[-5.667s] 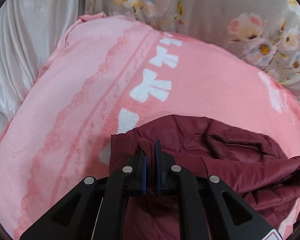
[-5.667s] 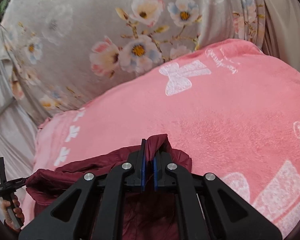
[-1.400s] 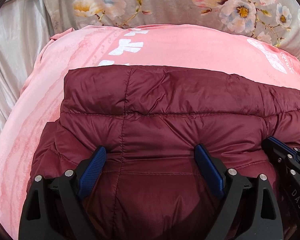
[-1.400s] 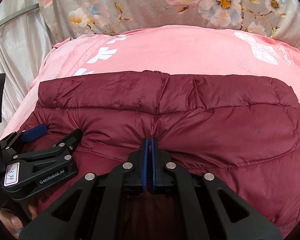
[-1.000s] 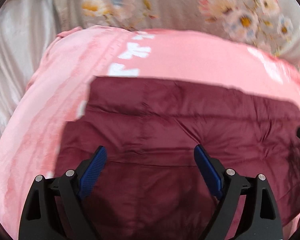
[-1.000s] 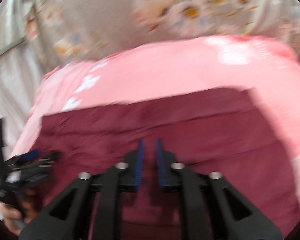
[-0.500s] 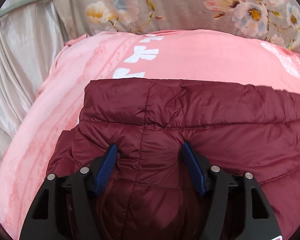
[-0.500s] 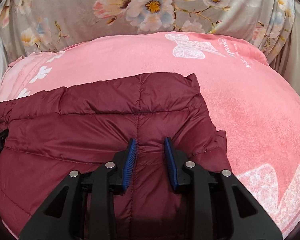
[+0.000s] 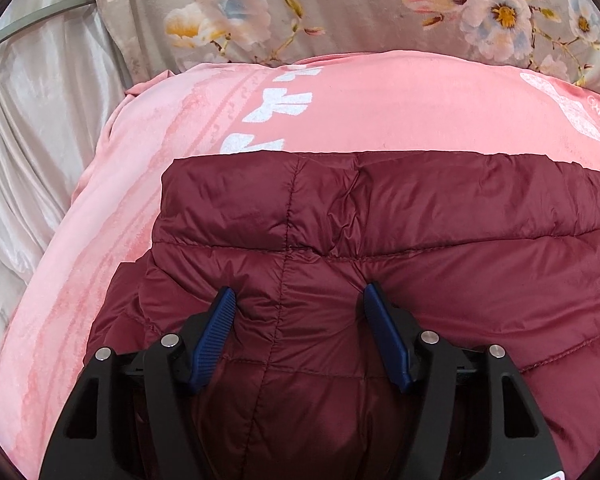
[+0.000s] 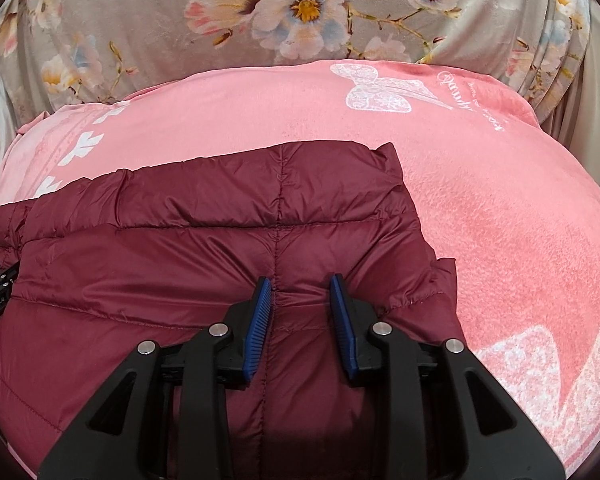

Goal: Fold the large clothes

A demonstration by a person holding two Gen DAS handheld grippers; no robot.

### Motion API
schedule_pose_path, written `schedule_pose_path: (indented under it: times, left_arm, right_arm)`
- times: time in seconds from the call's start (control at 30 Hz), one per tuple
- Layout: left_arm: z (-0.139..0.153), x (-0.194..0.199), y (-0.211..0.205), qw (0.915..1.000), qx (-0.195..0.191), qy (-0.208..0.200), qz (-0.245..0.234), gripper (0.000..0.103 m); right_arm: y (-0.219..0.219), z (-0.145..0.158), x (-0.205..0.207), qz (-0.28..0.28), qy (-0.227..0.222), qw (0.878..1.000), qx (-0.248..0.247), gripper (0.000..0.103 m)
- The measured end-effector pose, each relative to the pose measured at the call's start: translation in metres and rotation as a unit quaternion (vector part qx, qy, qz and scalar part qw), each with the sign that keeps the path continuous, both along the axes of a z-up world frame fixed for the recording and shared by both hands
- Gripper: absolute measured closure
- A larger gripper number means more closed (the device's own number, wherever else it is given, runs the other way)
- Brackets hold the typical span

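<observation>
Maroon quilted puffer jacket (image 9: 380,240) lying folded and fairly flat on a pink fleece blanket (image 9: 380,112), far edge straight and running across the view, left corner squared off near the white bow prints. Same jacket (image 10: 220,240) in the right wrist view, with its right far corner ending just short of mid-blanket and a small ruffled bit of fabric sticking out along the right side. Pink fleece blanket (image 10: 500,208) bare to the right of it, printed with a white butterfly and script.

Left gripper (image 9: 298,300) spread wide, blue pads (image 9: 216,332) pressed down into the puffy fabric on either side of a vertical seam, nothing pinched between them. Right gripper (image 10: 302,290) parted more narrowly, also astride a vertical seam, pads (image 10: 260,320) resting against the quilting; possibly nipping a slight ridge of cloth, though hard to tell from this angle. Both set near the close edge of the jacket, well apart from each other, with a sliver of the left gripper's black body peeking in at the far left of the right wrist view.

Behind the blanket, grey floral fabric (image 10: 300,12); to the left, pale satin cloth (image 9: 36,120) hanging in folds.
</observation>
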State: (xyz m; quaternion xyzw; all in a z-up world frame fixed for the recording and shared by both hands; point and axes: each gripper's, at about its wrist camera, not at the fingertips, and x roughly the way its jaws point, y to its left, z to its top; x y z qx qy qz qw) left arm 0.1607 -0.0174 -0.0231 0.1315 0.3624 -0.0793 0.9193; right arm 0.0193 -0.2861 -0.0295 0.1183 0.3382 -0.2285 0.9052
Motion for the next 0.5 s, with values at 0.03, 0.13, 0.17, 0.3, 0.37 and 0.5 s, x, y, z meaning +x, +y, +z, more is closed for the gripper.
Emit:
schedule_pose_path:
  times: [0.03, 0.13, 0.17, 0.3, 0.37, 0.5]
  left_arm:
    - [0.000, 0.000, 0.000, 1.0000, 0.001, 0.000, 0.000, 0.039]
    - [-0.001, 0.000, -0.002, 1.0000, 0.005, -0.001, 0.001, 0.039]
    - [-0.002, -0.001, -0.002, 1.0000, 0.005, -0.001, 0.001, 0.039]
    - [-0.001, 0.000, 0.000, 1.0000, -0.001, -0.001, 0.002, 0.038]
    - [0.001, 0.000, 0.004, 1.0000, -0.008, 0.004, 0.004, 0.035]
    - [0.025, -0.023, 0.040, 0.9963, -0.070, 0.048, 0.010, 0.033]
  right_arm:
    - [0.000, 0.000, 0.000, 0.000, -0.001, 1.000, 0.001, 0.073]
    - [-0.001, -0.001, 0.000, -0.001, -0.003, 1.000, 0.005, 0.073]
    - [-0.001, -0.001, 0.000, 0.000, -0.004, 1.000, 0.007, 0.073]
    - [-0.004, 0.000, -0.001, 0.002, -0.010, 1.000, 0.017, 0.072]
    - [-0.001, 0.002, -0.002, -0.002, -0.007, 1.000, 0.012, 0.071]
    - [0.026, 0.031, -0.024, 0.006, -0.030, 0.999, 0.040, 0.067]
